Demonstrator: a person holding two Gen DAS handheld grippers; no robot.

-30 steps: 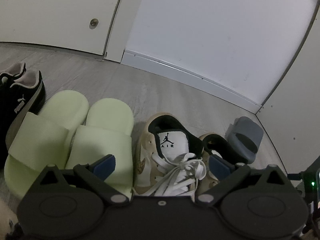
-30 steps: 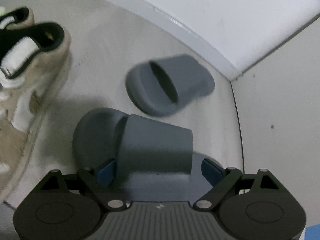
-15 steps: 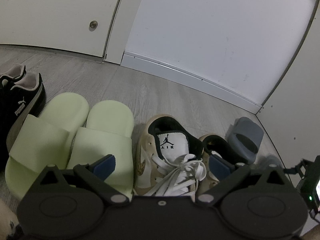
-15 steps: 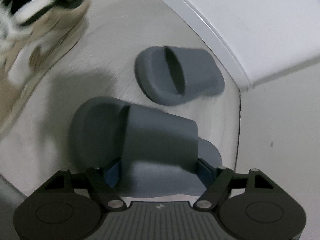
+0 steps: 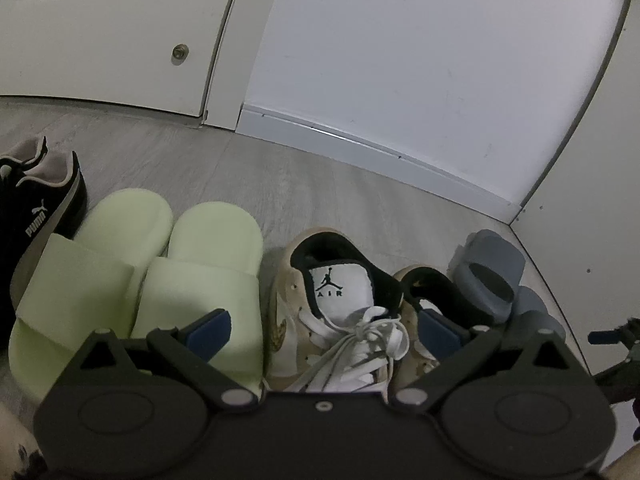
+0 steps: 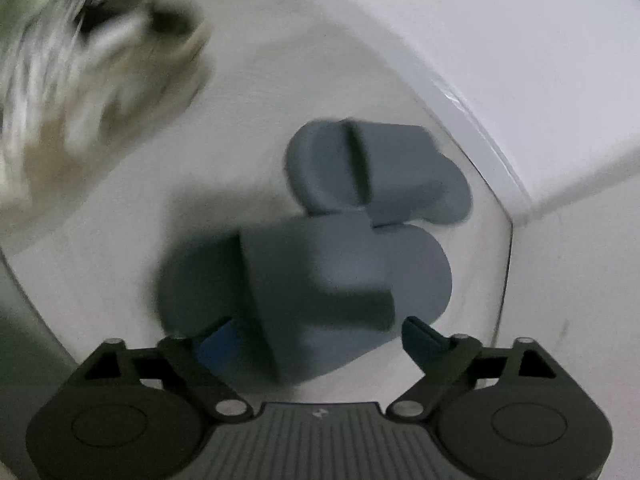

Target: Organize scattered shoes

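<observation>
- Left view: left gripper (image 5: 324,330) hangs wide, holding nothing, over a tidy row by the wall: black shoe (image 5: 38,216) reading PUMA, green slides (image 5: 160,264), tan sneaker (image 5: 340,304) marked AIR.
- Right view: right gripper (image 6: 318,338), jaws just opening, straddles a grey slide (image 6: 320,288) lying against its mate (image 6: 380,172) in the corner; looks like a release to pair them.

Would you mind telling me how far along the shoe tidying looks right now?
Done: the pale green foam slides and the beige laced sneakers sit paired in a row. In hand: the right gripper, jaws just widened, straddles one grey rubber slide. Left: squaring it beside the other grey slide.
</observation>
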